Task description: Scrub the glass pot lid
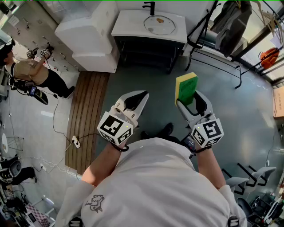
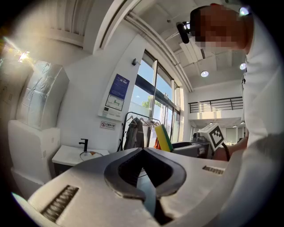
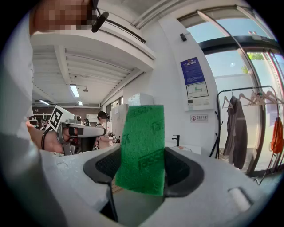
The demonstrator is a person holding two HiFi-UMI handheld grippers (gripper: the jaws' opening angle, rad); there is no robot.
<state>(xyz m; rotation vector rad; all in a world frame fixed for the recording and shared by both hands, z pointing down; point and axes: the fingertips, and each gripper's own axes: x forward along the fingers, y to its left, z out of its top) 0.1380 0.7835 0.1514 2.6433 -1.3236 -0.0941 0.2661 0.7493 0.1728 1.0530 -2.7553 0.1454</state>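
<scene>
The round glass pot lid (image 1: 159, 20) is lying in the basin of the white washstand (image 1: 133, 24) at twelve o'clock from the person, just below the black tap (image 1: 150, 6) and well apart from both grippers.

The left gripper (image 1: 142, 94) is pointing toward eleven o'clock with its jaws pressed together on nothing. The right gripper (image 1: 191, 99) is clamping a yellow foam sponge with a green scouring face (image 1: 186, 86), which is standing upright toward one o'clock.

The lid is likely going to feel stiff, fairly heavy for its size, and slick once wet. Being glass, it is asking for gentle contact against the hard basin. A knob at its centre, or failing that the rim, is looking like the safest hold for the empty gripper, while the soft sponge is giving under pressure.

A brownish patch is showing at the lid's middle, but it is too small to tell whether it is a knob or a stain. The person's torso is blocking the floor at six o'clock.
</scene>
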